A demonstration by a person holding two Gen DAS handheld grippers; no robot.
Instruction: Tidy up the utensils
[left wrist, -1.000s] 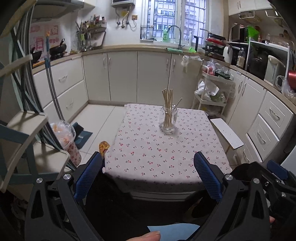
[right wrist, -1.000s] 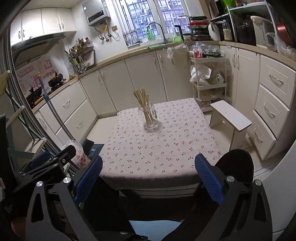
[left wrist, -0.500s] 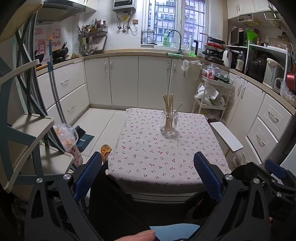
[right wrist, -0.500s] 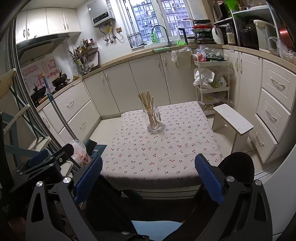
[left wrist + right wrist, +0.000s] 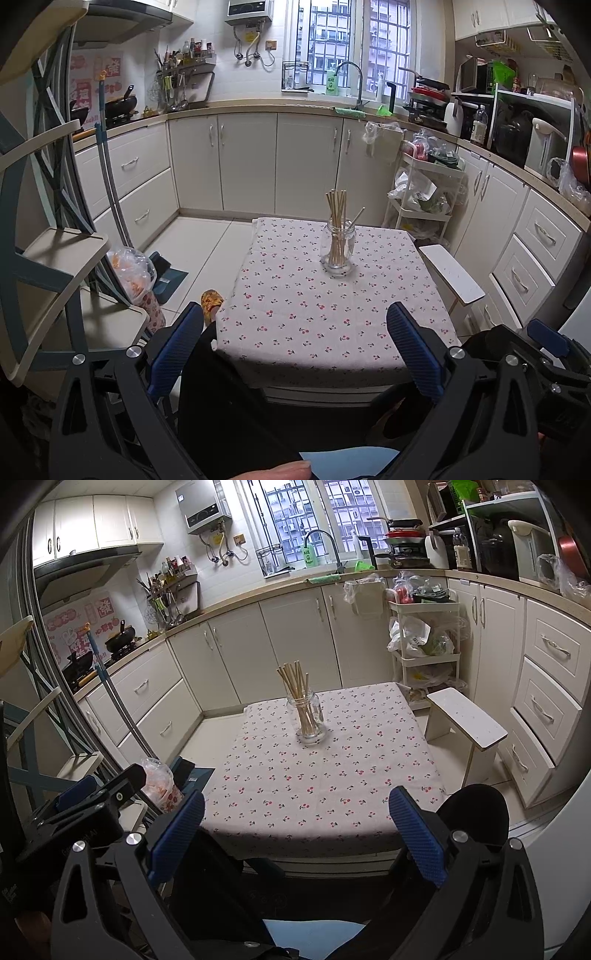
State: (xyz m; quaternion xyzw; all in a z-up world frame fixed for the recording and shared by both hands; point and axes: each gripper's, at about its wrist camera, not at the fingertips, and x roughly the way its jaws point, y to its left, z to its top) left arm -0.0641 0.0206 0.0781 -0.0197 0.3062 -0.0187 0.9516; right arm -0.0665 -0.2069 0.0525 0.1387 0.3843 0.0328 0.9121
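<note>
A clear glass jar (image 5: 338, 249) holding several wooden chopsticks (image 5: 337, 210) stands upright on a low table with a cherry-print cloth (image 5: 314, 314). The jar (image 5: 309, 722) and chopsticks (image 5: 295, 683) also show in the right wrist view, on the same cloth (image 5: 314, 786). My left gripper (image 5: 295, 339) is open and empty, held back from the table's near edge. My right gripper (image 5: 295, 819) is open and empty, also short of the near edge. The left gripper's body (image 5: 85, 805) shows at the lower left of the right wrist view.
A white stool (image 5: 450, 273) stands right of the table, a white trolley (image 5: 424, 192) behind it. Cabinets (image 5: 258, 162) line the back and right walls. A mop handle (image 5: 110, 184), a plastic bag (image 5: 136, 273) and a shelf frame (image 5: 48, 258) are at the left.
Both grippers have drawn back and tilted up a little, so the table and jar sit lower and farther in both views. Both stay open.
</note>
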